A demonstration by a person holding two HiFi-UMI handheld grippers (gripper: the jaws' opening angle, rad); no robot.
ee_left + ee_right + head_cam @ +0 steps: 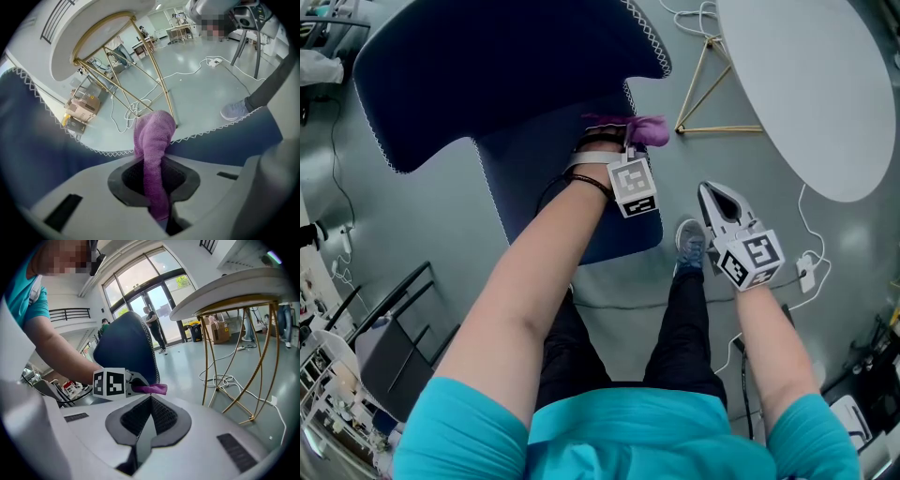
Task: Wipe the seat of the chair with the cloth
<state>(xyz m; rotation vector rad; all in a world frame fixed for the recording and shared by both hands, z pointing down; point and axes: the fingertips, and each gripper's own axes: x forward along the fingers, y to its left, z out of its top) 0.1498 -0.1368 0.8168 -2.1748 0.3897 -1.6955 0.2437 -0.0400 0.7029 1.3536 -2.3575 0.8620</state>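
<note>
**Left gripper** (625, 137) (157, 182): held at the centre of the head view, marker cube facing up, arm reaching toward 12 o'clock. The jaws are clamped narrow on the cloth, which runs up between the pads and out past the tips.

**Cloth** (643, 129) (153, 140) (150, 389): purple, knitted texture. It is bunched into a folded strip, and its free end bulges at 12 o'clock of the left jaws. It sits over the seat's stitched right edge, just below the backrest. No view settles whether it touches the seat.

**Chair** (487, 66) (127, 347): dark blue with white zigzag stitching along the edges, filling 10 to 12 o'clock in the head view.
- Seat (525, 178) (225, 143): lies under the left forearm.
- Backrest: spreads wide above the seat.

**Right gripper** (709, 194) (150, 404): at 3 o'clock of the left gripper, off the chair and above the floor. The jaws are closed together with nothing between them.

**Table** (806, 84) (225, 284): round with a white top, at 2 o'clock in the head view. It stands on thin gold legs (698, 84) (140, 56).

**Shoe** (691, 242): grey, on the floor between the seat and the right gripper.

**Cable** (811, 267): white, on the floor at 4 o'clock.
</note>
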